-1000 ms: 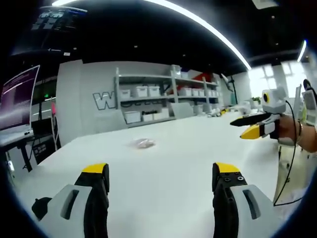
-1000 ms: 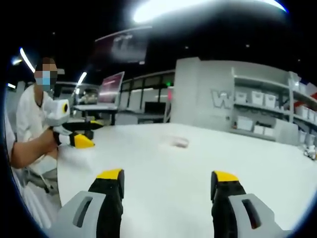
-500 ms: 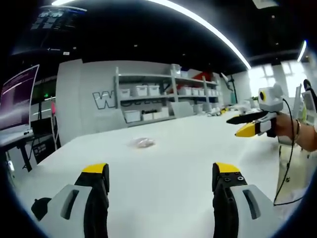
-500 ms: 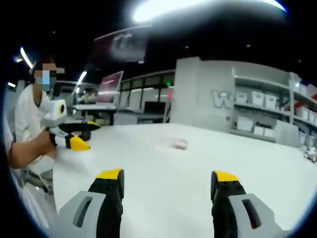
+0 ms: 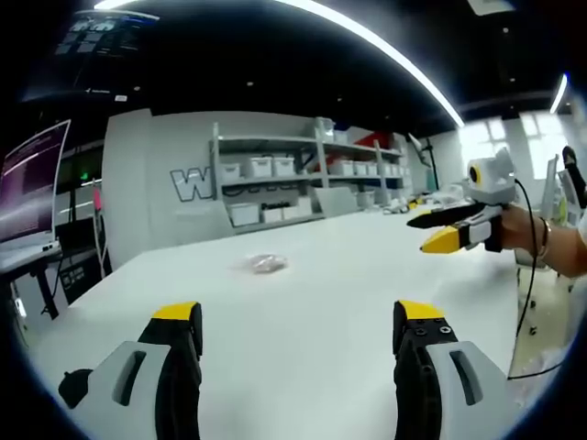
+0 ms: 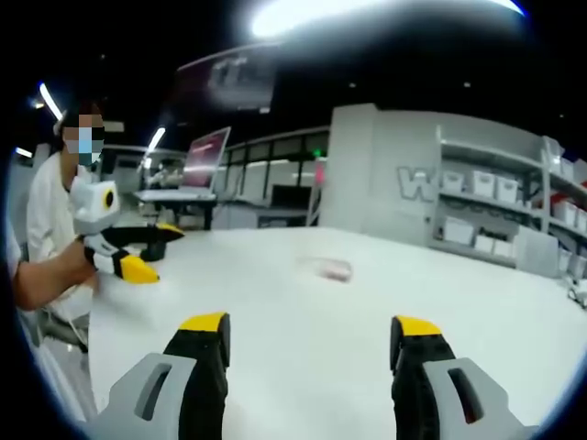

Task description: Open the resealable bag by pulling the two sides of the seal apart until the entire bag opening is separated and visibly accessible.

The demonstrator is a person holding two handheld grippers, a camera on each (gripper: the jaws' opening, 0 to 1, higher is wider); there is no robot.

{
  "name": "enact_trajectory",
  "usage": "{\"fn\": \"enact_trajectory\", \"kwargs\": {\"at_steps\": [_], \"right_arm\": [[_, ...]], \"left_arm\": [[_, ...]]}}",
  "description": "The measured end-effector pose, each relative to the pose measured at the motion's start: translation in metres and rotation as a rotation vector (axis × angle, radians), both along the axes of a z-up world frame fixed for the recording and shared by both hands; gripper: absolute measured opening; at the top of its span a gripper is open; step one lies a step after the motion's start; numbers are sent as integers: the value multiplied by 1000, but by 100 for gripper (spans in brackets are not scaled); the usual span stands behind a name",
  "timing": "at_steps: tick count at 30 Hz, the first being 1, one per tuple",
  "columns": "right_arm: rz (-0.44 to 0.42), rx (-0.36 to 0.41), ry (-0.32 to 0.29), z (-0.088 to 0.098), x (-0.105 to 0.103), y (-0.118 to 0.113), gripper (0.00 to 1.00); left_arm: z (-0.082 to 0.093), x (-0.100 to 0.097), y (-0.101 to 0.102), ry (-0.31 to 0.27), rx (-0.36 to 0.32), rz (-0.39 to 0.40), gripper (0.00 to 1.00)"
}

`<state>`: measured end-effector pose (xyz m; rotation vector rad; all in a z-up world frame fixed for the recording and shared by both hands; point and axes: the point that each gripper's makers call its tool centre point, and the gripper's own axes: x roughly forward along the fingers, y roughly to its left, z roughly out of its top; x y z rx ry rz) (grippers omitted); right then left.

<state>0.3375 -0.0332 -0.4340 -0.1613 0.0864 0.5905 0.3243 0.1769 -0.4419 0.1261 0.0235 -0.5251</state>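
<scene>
In the left gripper view we see the left tool (image 5: 298, 321) with its jaws spread wide above the white counter (image 5: 303, 302), nothing between them. The bag (image 5: 268, 264) lies flat on the counter well ahead of the jaws, small and pale with a pinkish tint. From the right edge of this view the right tool (image 5: 431, 234) enters, held by a hand (image 5: 537, 240) with a cable hanging below it. Its black and yellow jaws are apart at the tips and hang over the counter, well clear of the bag.

The right gripper view shows the right tool (image 6: 307, 325) likewise spread and empty. Here the bag (image 6: 335, 269) sits farther up the counter (image 6: 303, 312). The left tool (image 6: 151, 252) appears at the left, held by a person in a white top (image 6: 46, 215), jaws parted.

Shelves with white bins (image 5: 275, 188) stand behind the counter; a lit screen (image 6: 206, 151) is in the background.

The bag is too small and blurred to make out its seal or contents.
</scene>
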Motion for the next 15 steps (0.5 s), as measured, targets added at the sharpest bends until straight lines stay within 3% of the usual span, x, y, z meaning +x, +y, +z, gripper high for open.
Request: {"fn": "enact_trajectory", "kwargs": {"at_steps": [15], "right_arm": [[25, -45, 16, 4, 6, 8, 71]], "left_arm": [[-6, -2, 3, 21, -6, 11, 85]]}}
